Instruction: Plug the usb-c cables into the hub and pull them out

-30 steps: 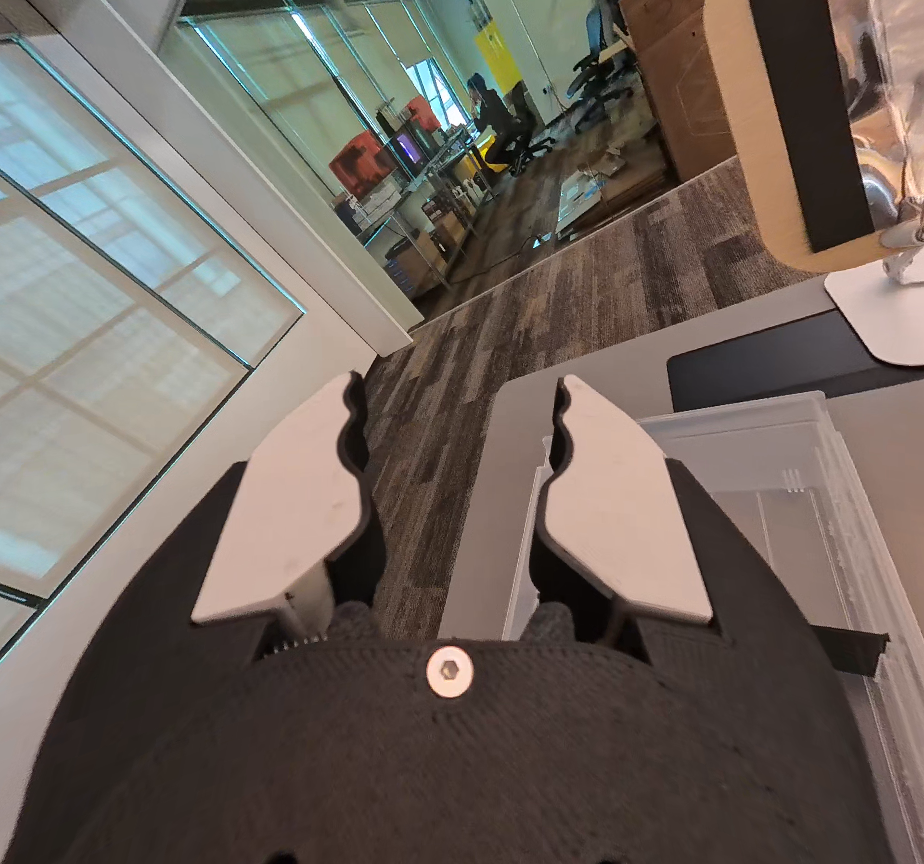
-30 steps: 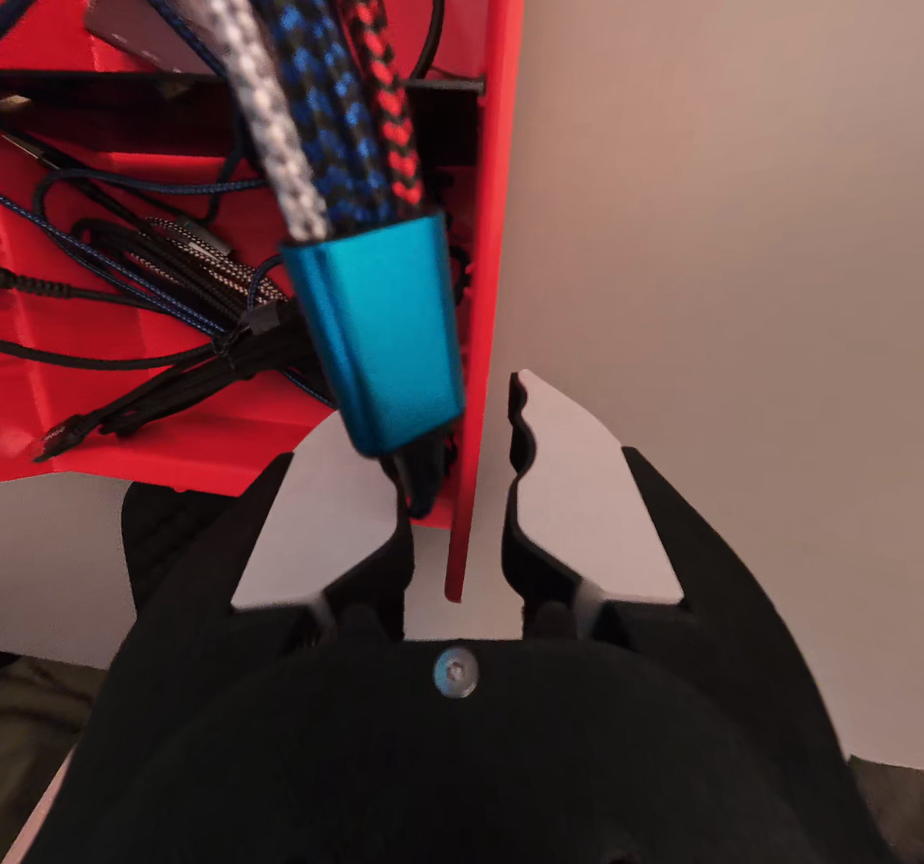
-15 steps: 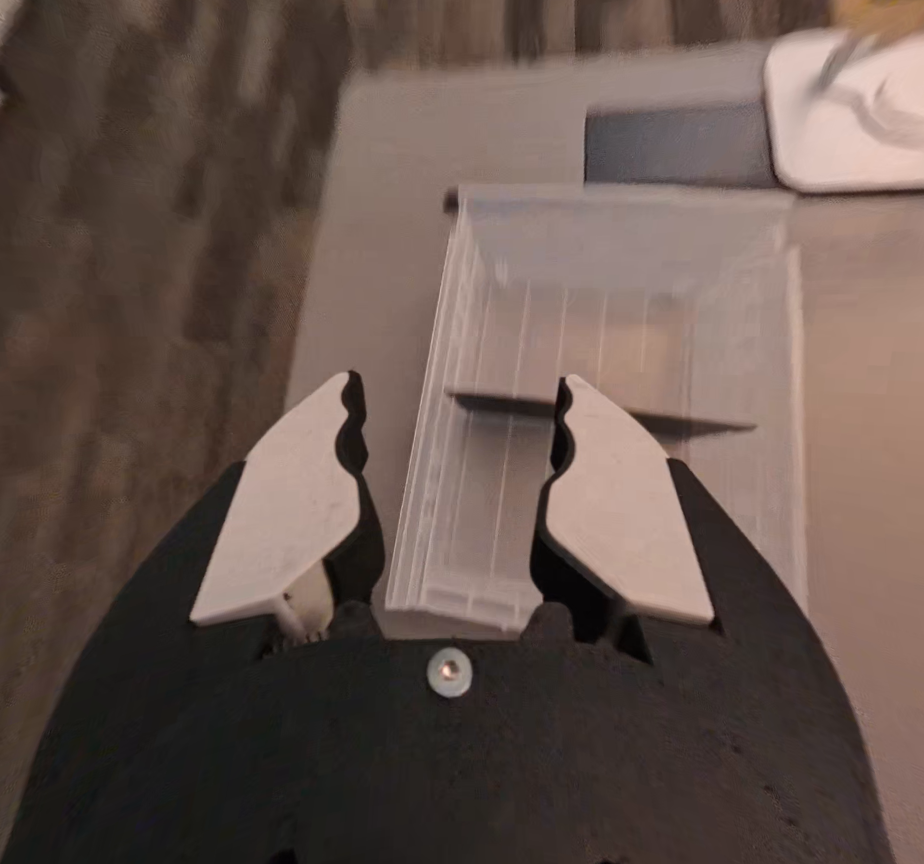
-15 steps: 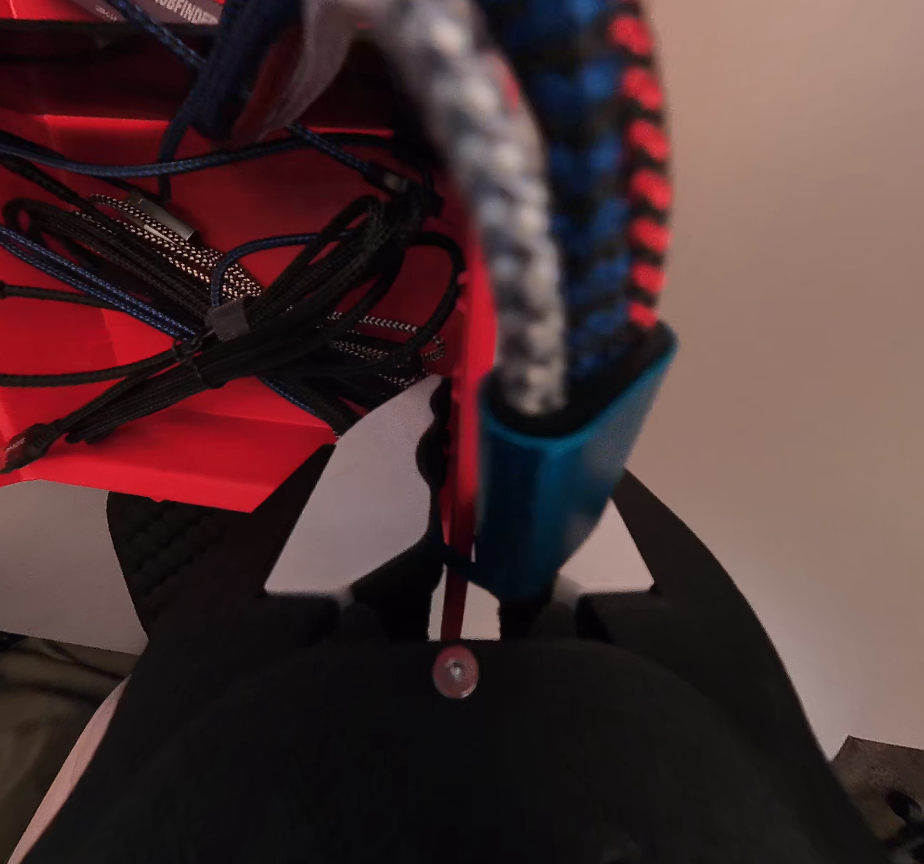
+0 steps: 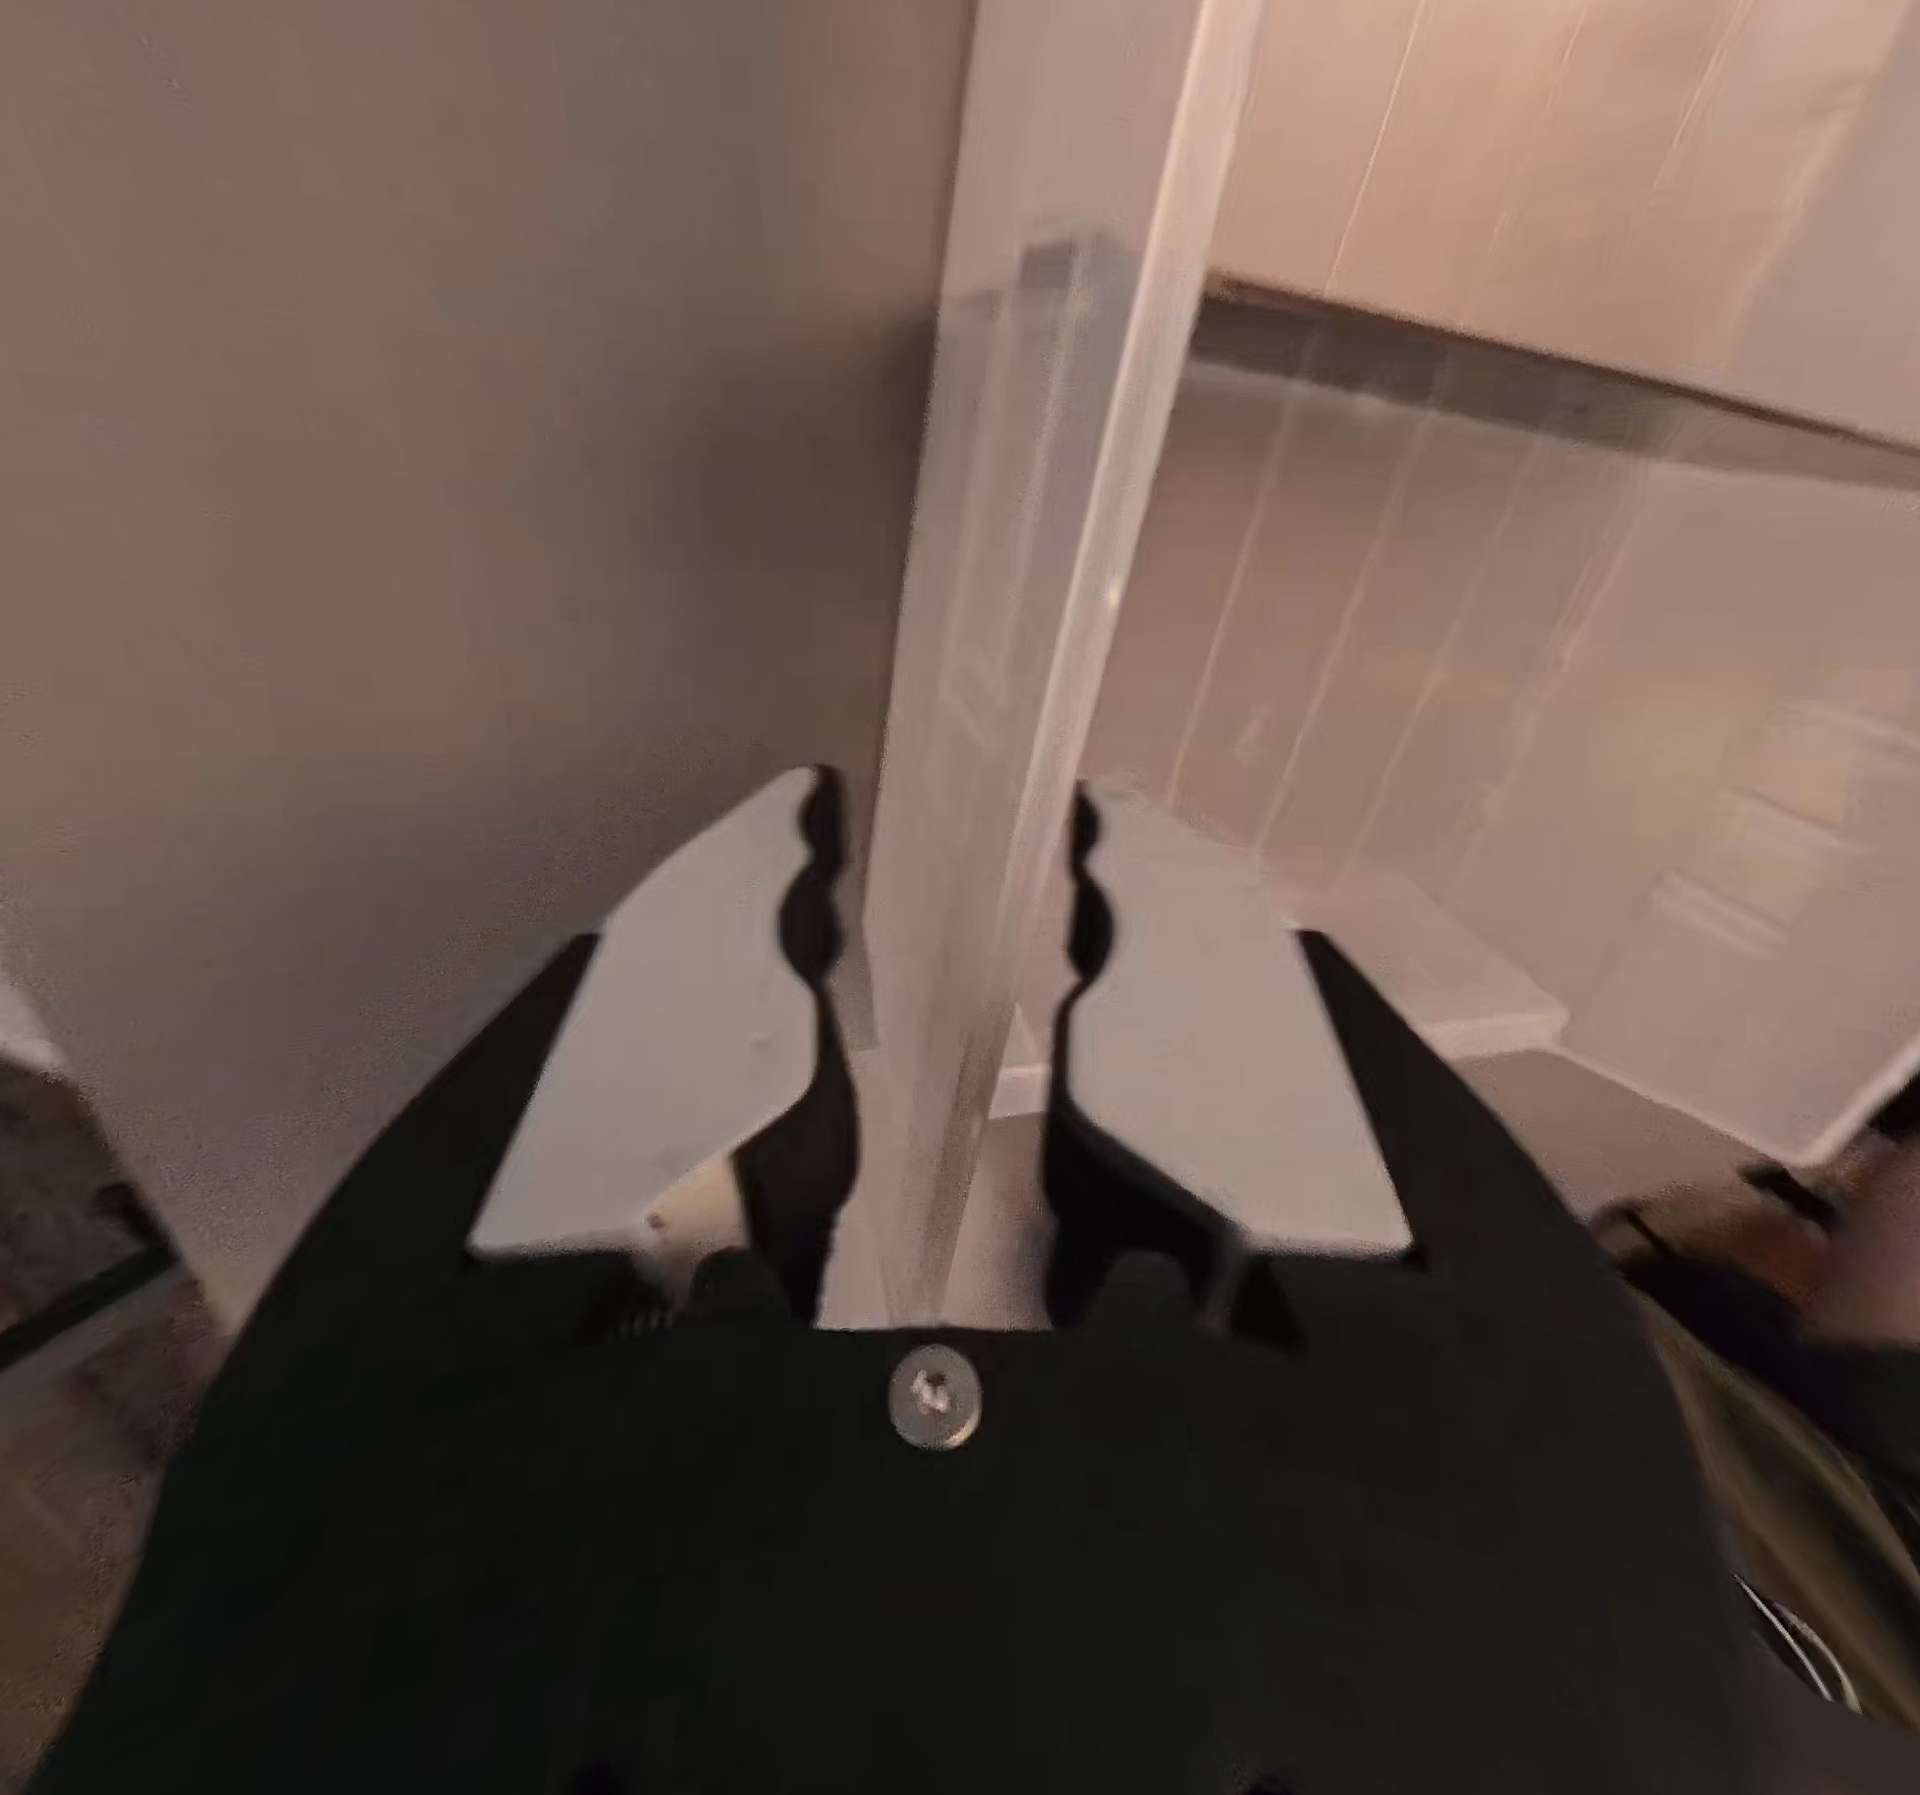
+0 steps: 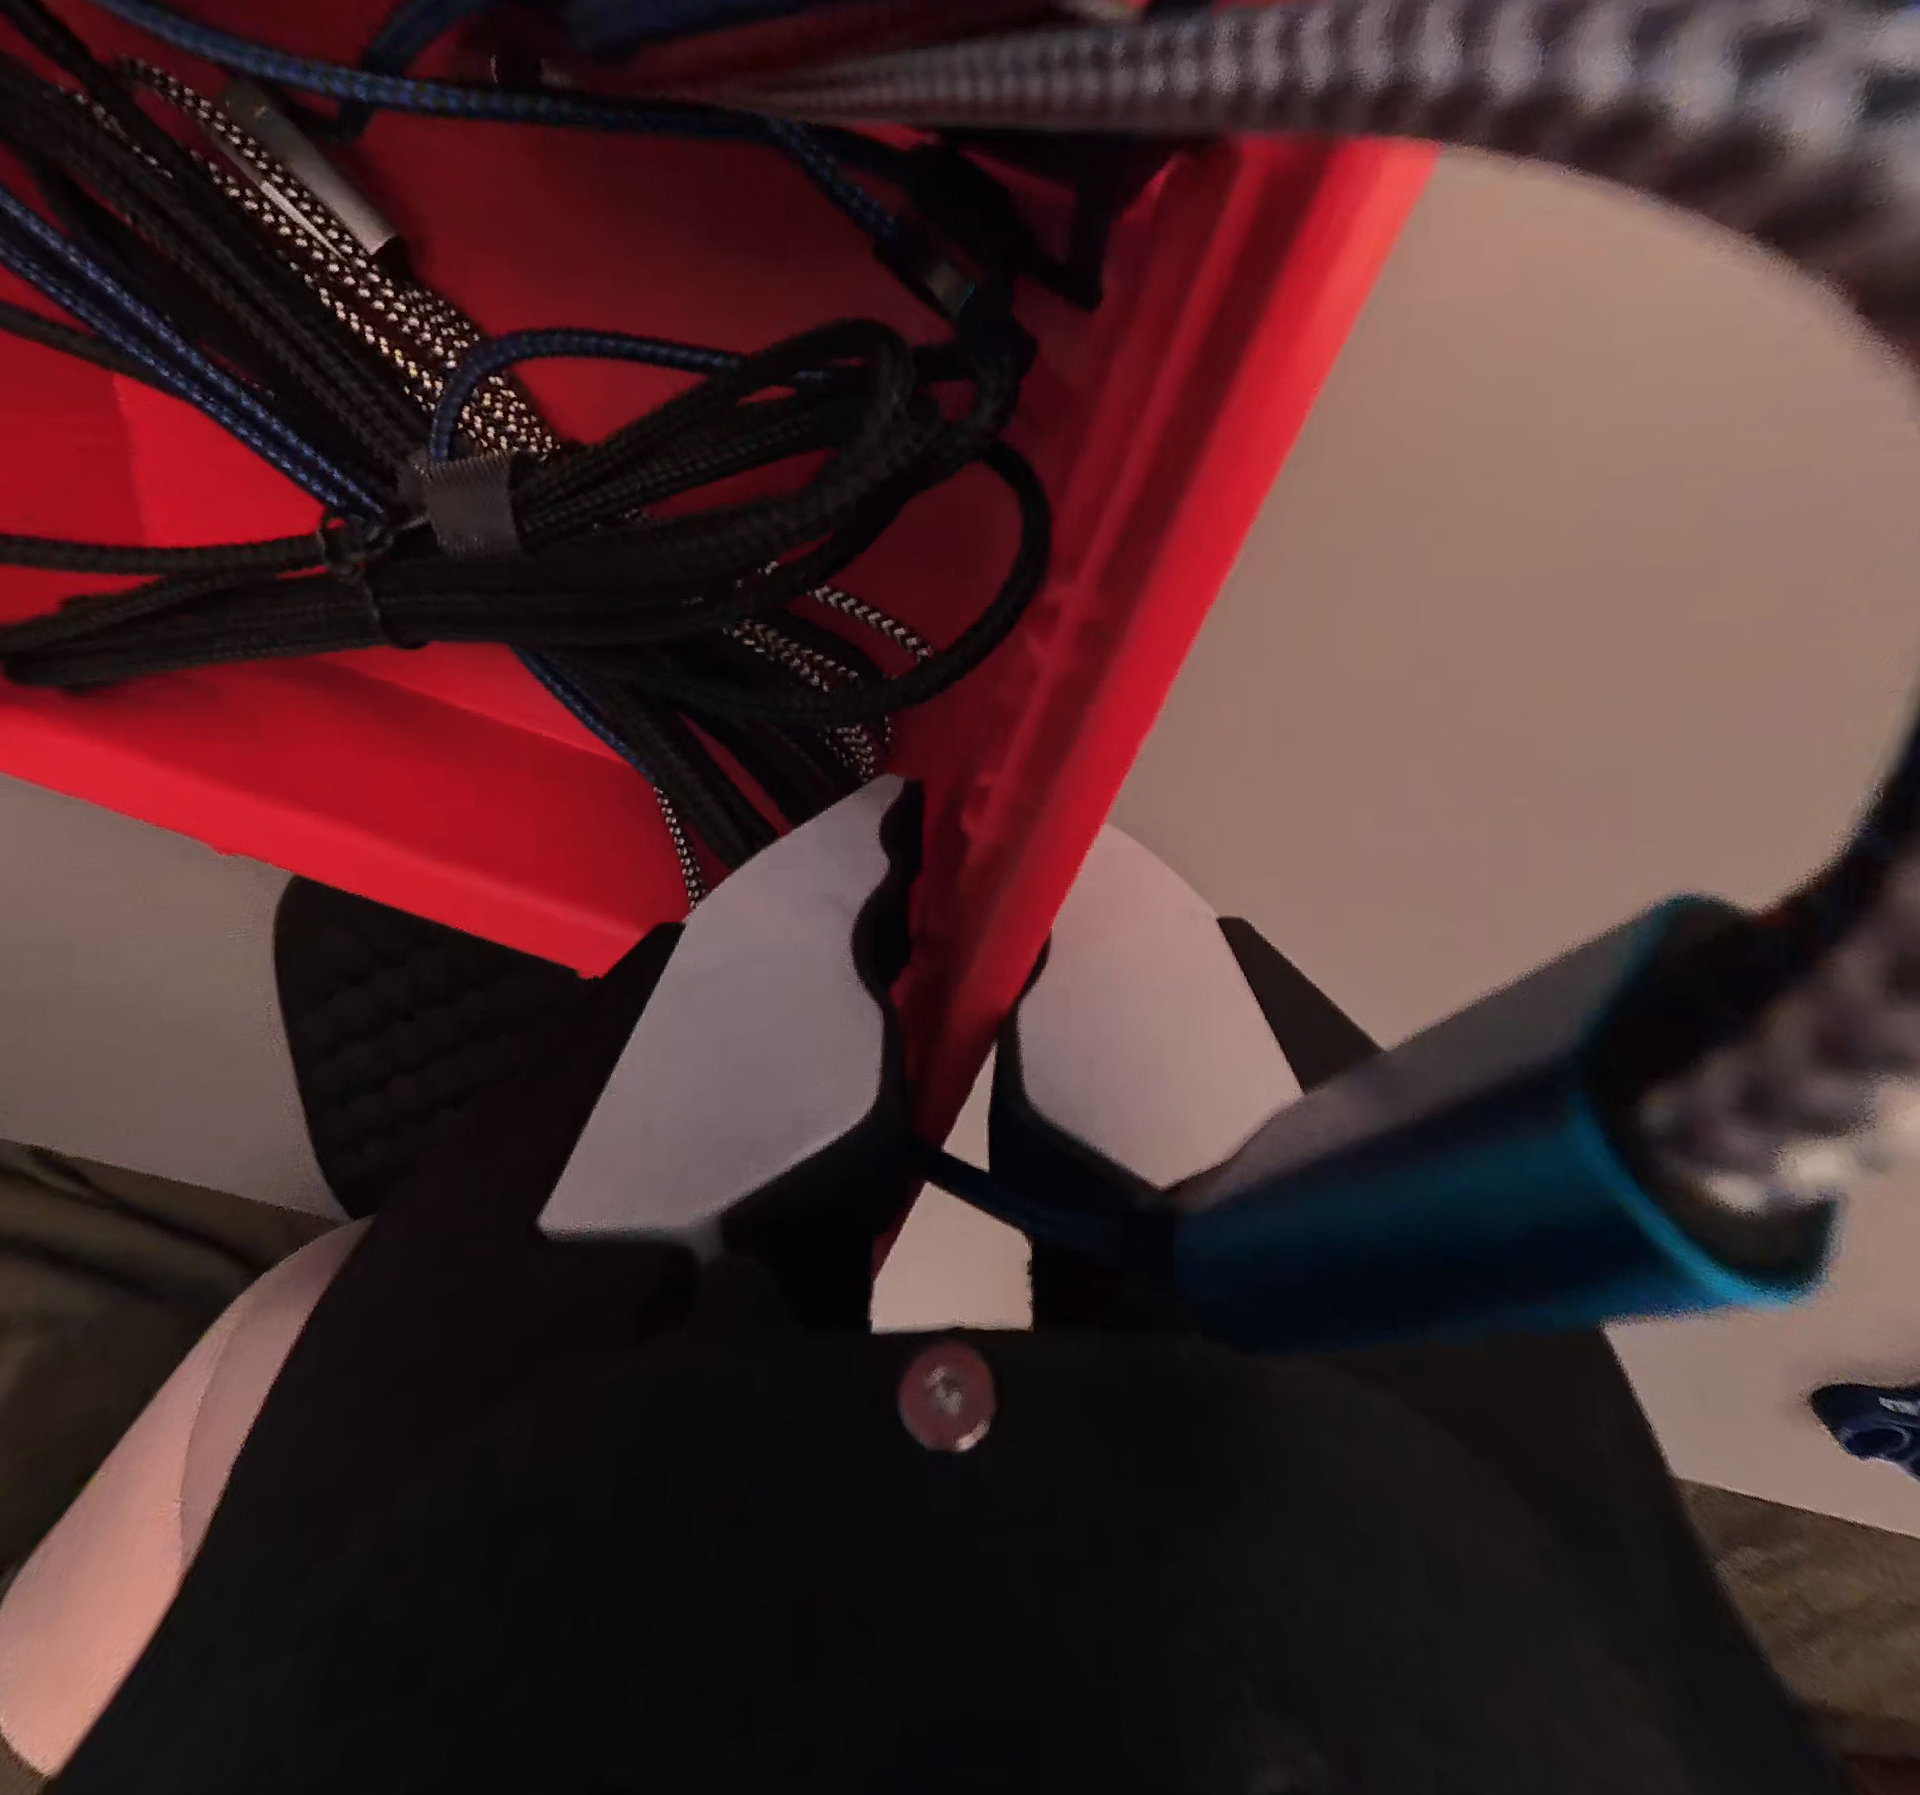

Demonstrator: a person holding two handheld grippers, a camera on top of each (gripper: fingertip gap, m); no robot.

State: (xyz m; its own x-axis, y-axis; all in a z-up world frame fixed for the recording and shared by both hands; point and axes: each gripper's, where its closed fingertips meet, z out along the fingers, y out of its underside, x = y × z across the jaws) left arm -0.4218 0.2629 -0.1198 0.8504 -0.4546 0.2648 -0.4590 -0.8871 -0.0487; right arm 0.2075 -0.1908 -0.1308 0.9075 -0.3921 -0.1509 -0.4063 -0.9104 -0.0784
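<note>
**Both tools straddle bin walls; cables hang loose**

The right tool (image 6: 961,924) sits narrow astride the red bin (image 6: 1164,457) wall; whether it pinches it I cannot tell. Just beside that wall hangs the teal cable housing (image 6: 1507,1215), trailing thick braided cables (image 6: 1455,72). Inside the bin lies a bundle of thin black cables (image 6: 644,561). They look light and floppy; the rigid housing seems the best hold. The left tool (image 5: 951,872) stands open around the clear bin (image 5: 1132,395) wall. No hub is visible.
</note>
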